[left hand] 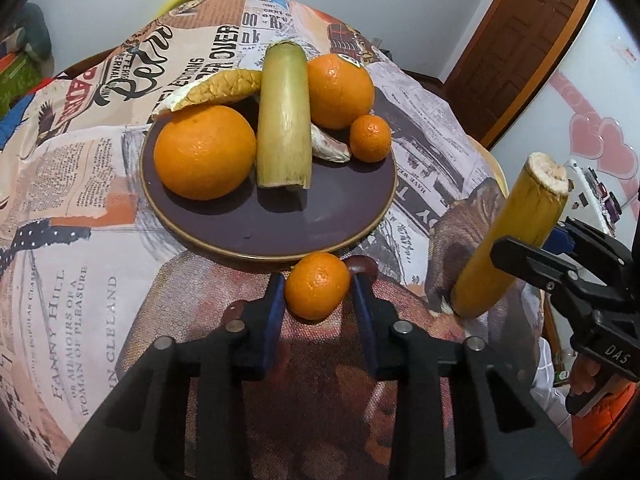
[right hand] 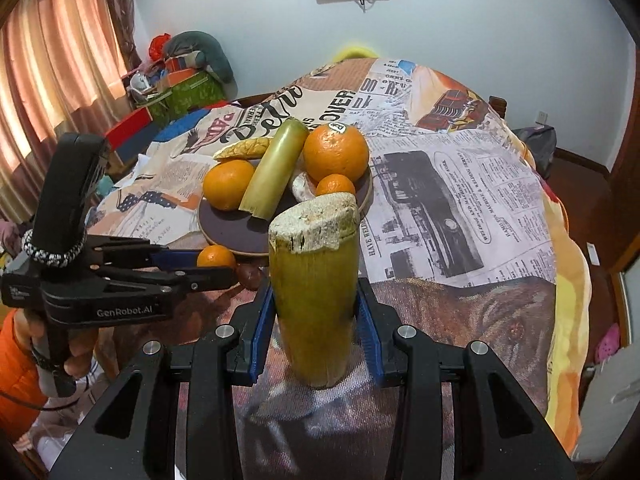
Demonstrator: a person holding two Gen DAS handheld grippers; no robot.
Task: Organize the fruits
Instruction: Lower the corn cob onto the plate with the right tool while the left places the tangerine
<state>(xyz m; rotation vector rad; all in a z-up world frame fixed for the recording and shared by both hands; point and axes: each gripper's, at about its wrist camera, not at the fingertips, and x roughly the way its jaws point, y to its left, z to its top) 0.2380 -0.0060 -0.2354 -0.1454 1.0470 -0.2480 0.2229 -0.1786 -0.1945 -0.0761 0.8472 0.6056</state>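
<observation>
A dark purple plate holds two big oranges, a small mandarin, a pale sugarcane piece, a peel and a fruit segment. My left gripper is closed around a small mandarin on the cloth just in front of the plate's rim. My right gripper is shut on a yellow sugarcane piece, standing upright with its lower end on the cloth, right of the plate. It also shows in the left wrist view.
A small dark brown fruit lies beside the held mandarin near the plate's rim. The table is covered by a newspaper-print cloth. Boxes and clutter stand beyond the table's far left; a wooden door is at far right.
</observation>
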